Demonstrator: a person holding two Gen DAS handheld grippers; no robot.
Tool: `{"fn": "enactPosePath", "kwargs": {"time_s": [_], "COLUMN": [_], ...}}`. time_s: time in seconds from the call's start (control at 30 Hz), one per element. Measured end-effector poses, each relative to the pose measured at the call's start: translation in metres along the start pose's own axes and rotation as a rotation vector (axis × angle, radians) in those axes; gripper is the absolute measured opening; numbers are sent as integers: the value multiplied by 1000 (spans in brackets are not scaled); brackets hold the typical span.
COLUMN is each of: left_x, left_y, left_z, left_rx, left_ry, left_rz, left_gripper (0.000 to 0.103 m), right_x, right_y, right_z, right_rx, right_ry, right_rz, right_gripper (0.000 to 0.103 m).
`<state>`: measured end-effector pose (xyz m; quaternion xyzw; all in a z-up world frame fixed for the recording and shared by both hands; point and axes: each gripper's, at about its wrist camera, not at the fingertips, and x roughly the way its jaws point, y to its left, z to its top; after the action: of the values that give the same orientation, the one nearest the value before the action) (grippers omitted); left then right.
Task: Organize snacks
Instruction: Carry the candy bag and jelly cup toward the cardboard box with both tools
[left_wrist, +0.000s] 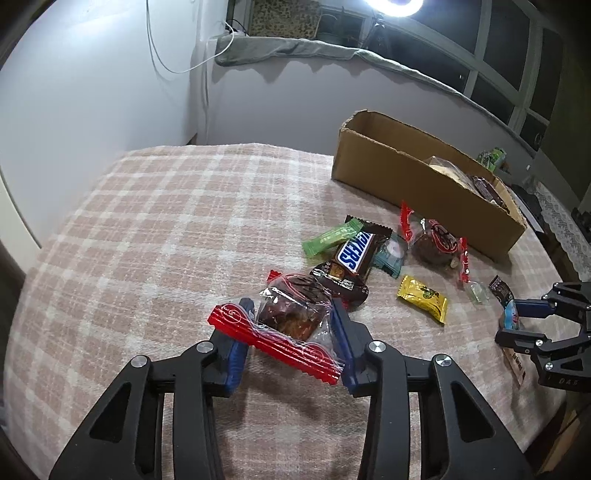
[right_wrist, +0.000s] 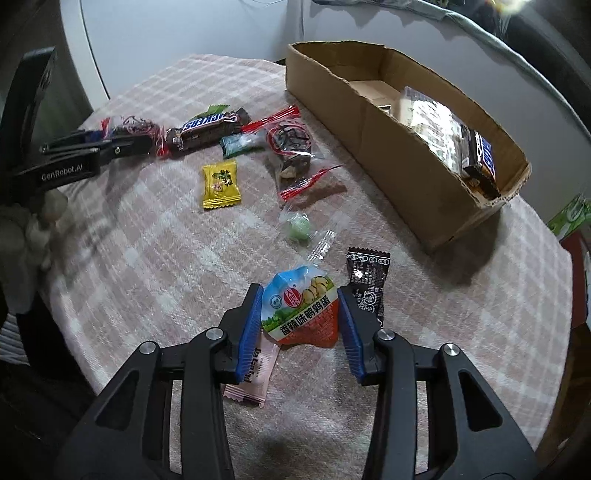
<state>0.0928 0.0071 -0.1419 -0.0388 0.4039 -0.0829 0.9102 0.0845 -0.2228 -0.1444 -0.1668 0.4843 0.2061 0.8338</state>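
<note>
My left gripper (left_wrist: 291, 310) is shut on a clear, red-edged packet of brown cake (left_wrist: 291, 314), one blue pad at each side of it, on the plaid cloth. My right gripper (right_wrist: 298, 291) is shut on a small blue-and-red quail egg packet (right_wrist: 301, 314), its pads pressing both edges. The left wrist view shows that right gripper (left_wrist: 511, 321) at the far right. A torn cardboard box (right_wrist: 369, 122) at the back right holds several wrapped snacks. Loose snacks lie between the two grippers: a Snickers bar (left_wrist: 356, 253), a yellow packet (left_wrist: 423, 298) and a second red-edged cake packet (left_wrist: 436, 240).
A pink sachet (right_wrist: 255, 373) lies under my right gripper's left finger, with a black packet (right_wrist: 367, 280) just to the right and a green candy (right_wrist: 297, 227) beyond. The cloth-covered table (left_wrist: 147, 240) drops off at the right, and a wall stands behind it.
</note>
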Motion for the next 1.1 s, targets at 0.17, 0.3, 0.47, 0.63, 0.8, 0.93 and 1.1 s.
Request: {"fn": "enactPosePath", "kwargs": {"time_s": [0.17,0.3,0.47,0.63,0.8,0.93,1.1], "left_x": [-7,-16,-30,-47,-58,-62,-57], "left_y": [1,2,2,-2,-8,-16,-28], "left_z": [1,-1,3,17,39,58,81], "left_rx": [-5,-8,-15,-1,16,39,63], "left_ry": [-13,-22,-45,-87,-135,-169,-186], "left_rz": [-9,-17,-38,-58,-74,-86,-107], "left_gripper": [39,39,39,39,39,39,39], "right_x": [-2,-6,-16,-33,-55,-72,-84], "right_y": [-2,-8,-14,-19,-31,-41,-52], "right_z": [1,2,3,8,23,41,64], "right_rx": [19,52,82,89,105,118,137], "right_ry": [-3,-14,-36,-77,-137,-183,-231], "right_rz": [24,39,58,58,51,40,37], "right_gripper": [40,40,40,40,40,39,40]}}
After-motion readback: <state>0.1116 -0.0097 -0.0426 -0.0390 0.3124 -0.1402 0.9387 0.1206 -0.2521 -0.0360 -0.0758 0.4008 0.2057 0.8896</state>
